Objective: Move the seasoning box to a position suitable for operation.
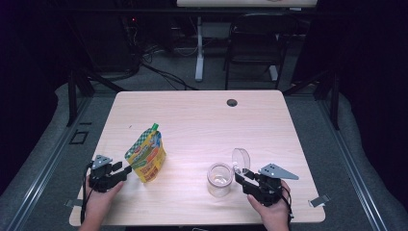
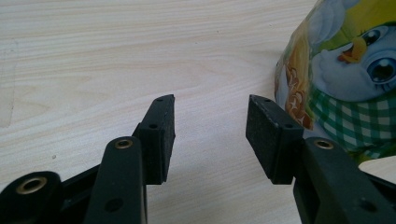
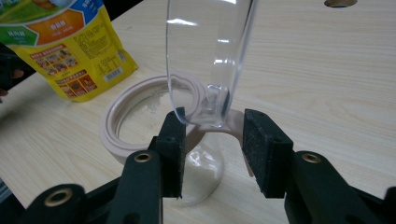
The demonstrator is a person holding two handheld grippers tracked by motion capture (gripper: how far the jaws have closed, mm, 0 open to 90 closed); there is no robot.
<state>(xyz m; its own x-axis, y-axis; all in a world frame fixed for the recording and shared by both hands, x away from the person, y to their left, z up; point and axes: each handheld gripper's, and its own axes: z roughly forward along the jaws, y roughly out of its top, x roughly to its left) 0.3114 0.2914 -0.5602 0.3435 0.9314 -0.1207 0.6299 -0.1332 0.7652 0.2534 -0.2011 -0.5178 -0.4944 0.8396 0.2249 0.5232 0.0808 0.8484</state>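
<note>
On the left, the left gripper (image 1: 126, 170) is hovering low over the wooden table (image 1: 192, 120), jaws spread with nothing but bare tabletop between them. In the left gripper view the right-hand pad (image 2: 271, 135) is sitting just beside the pouch (image 2: 348, 74), not touching it. That pouch (image 1: 146, 155) is standing upright well to the left of the jar, a yellow stand-up bag with a green-checked top corner, a small green spout, and a cartoon bird with big blue eyes printed on its face. The back panel is showing orange and green blocks with small print in the right gripper view (image 3: 70, 46).

Moving right, the jar (image 1: 220, 179) is standing near the table's front edge: clear glass, a pale pinkish ring around its mouth (image 3: 140, 119), and a clear hinged lid (image 1: 241, 159) flipped up on end at the jar's right side. A thin dusting of something whitish is showing inside; what it is, I cannot tell.

Just right of the jar, the right gripper (image 1: 239, 177) is reaching in at the lid's hinge. Its jaws are standing apart on either side of the hinge tab (image 3: 215, 109), with the left-hand pad (image 3: 173, 140) close against the lid's lower edge and the other clear of it.

The count: one pouch, one jar, one lid, two grippers, two hands.
</note>
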